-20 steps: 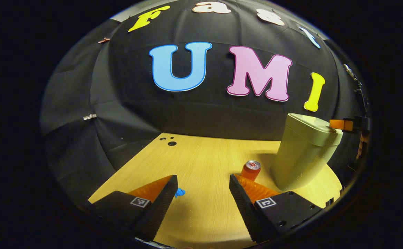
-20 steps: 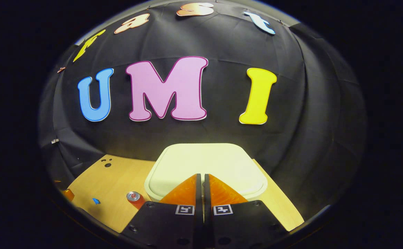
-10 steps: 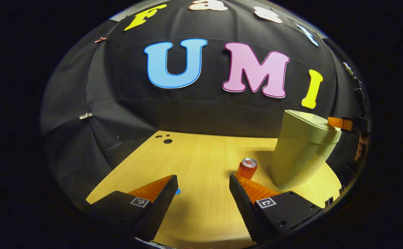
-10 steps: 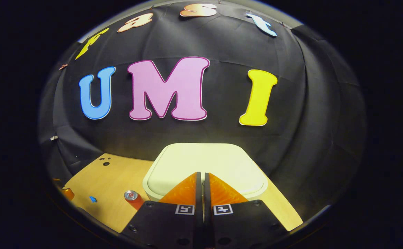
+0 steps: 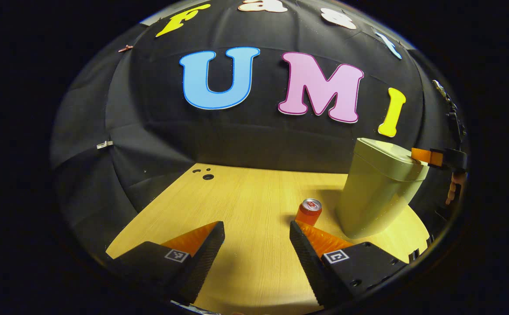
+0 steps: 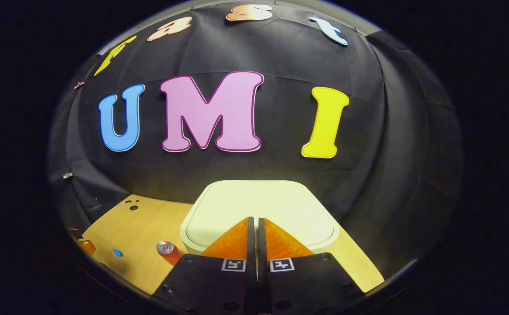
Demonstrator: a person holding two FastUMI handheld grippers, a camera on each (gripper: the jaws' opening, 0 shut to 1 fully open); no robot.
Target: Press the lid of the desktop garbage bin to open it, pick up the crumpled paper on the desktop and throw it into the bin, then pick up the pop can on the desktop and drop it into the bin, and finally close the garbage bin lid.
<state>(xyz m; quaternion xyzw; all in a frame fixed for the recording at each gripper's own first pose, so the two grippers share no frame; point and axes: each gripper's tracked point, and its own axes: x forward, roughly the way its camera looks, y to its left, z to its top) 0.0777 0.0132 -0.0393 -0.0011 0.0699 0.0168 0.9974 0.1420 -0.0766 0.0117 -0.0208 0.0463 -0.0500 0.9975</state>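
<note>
Drifting slightly forward, the open left tool (image 5: 256, 232) hovers over the tabletop (image 5: 245, 197) near the pop can (image 5: 309, 211), while the closed right tool (image 6: 254, 227) rests on the bin's unopened lid (image 6: 259, 205), everything remaining.

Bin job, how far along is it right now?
Nothing looks finished: the bin's lid is down. In hand: the right gripper, fingers together, sits at the lid's near edge, apparently pressing it. The left gripper hangs open over the table. Left to do: the blue crumpled paper and the can both sit on the table, then the lid needs closing.
</note>
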